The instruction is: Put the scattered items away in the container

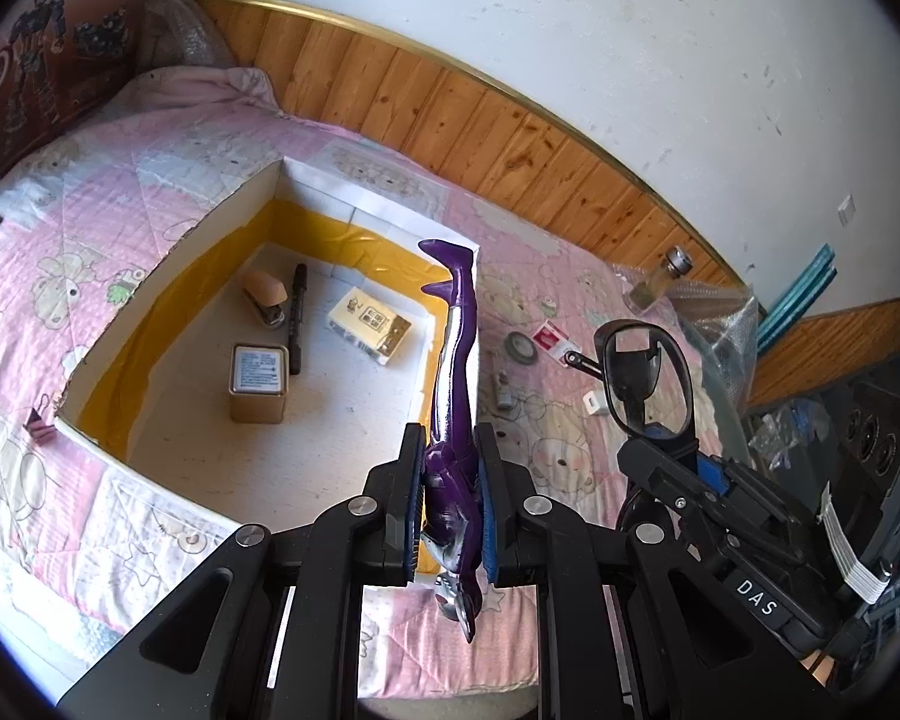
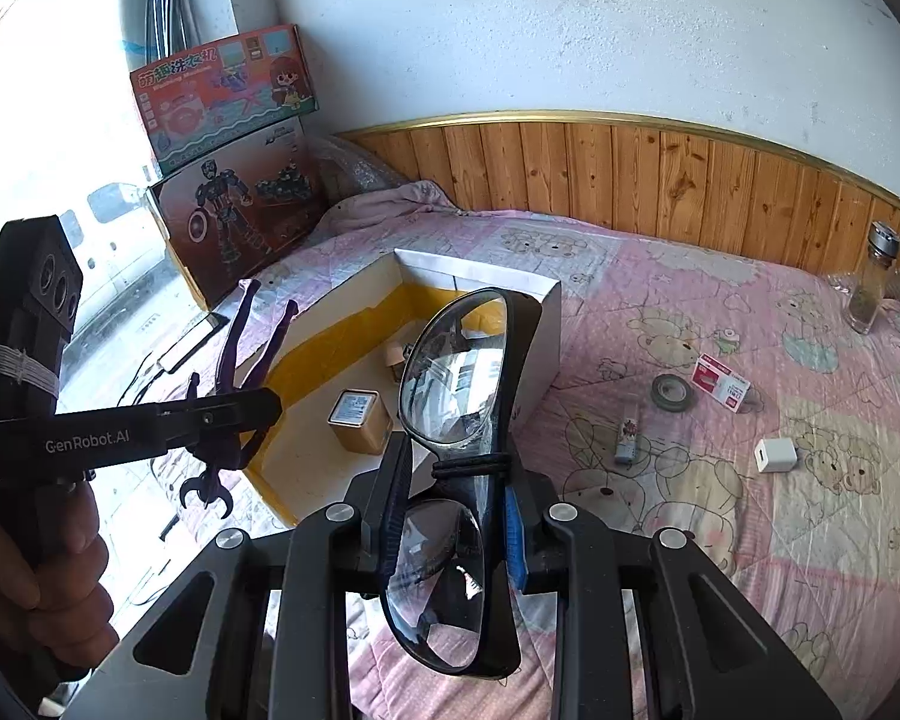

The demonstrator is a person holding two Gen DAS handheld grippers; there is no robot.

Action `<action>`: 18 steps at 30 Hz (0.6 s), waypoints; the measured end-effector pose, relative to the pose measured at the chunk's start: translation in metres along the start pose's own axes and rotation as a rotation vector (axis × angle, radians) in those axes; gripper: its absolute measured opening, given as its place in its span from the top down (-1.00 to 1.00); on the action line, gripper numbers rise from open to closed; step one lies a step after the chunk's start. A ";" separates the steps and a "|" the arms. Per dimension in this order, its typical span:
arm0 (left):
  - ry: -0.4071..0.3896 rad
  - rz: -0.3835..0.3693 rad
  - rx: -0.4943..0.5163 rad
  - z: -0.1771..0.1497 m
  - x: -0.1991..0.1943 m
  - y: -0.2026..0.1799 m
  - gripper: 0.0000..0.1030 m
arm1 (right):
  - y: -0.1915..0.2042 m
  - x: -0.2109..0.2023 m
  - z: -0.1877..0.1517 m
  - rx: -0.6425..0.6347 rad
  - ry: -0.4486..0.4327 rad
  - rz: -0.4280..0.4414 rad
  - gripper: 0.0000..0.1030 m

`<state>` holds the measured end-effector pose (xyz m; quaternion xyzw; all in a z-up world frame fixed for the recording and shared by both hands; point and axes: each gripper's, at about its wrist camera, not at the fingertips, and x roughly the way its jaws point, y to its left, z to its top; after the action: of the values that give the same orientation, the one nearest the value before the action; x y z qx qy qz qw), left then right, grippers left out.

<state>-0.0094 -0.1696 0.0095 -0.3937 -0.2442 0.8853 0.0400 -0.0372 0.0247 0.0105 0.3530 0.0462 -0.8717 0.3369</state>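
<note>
Both pairs of jaws are clamped on something. The left gripper [image 1: 447, 516] is squeezing a purple toy figure [image 1: 453, 396] around its torso, with the figure's long axis running straight out ahead of the jaws, legs pointing forward and away. The right gripper [image 2: 450, 516] is pinching a pair of black-framed glasses [image 2: 459, 420] by the folded frame, one lens rising ahead of the jaws and the other hanging back toward the camera.

The container, a shallow white box [image 1: 168, 252] with yellow tape along its inner walls, is sitting on a pink quilt [image 1: 90, 180], ahead of and below both pairs of jaws. From the left jaws its open floor is lying just ahead and slightly left, and the figure's legs are already reaching over the near right wall. From the right jaws the box is lying ahead and to the left, further off. The left hand looks nearer, so its release probably comes first.

Inside the box are lying a small tin [image 1: 259, 381], a stapler [image 1: 265, 297], a black marker [image 1: 297, 318] and a cream packet [image 1: 369, 327].

Right of the box, still on the quilt, are sitting a tape roll [image 2: 671, 391], a red-and-white packet [image 2: 721, 383], a white cube [image 2: 774, 455] and a small tube [image 2: 627, 433]; a glass jar [image 2: 873, 279] is standing further back.
</note>
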 end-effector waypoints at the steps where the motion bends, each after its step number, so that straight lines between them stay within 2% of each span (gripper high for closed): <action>1: -0.002 0.001 -0.005 0.001 0.000 0.002 0.70 | 0.001 0.001 0.001 -0.003 0.000 0.002 0.45; 18: -0.021 0.009 -0.057 0.015 -0.003 0.032 0.70 | 0.022 0.016 0.022 -0.048 -0.002 0.031 0.45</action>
<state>-0.0145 -0.2041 0.0054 -0.3865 -0.2678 0.8823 0.0222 -0.0447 -0.0082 0.0202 0.3446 0.0614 -0.8652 0.3589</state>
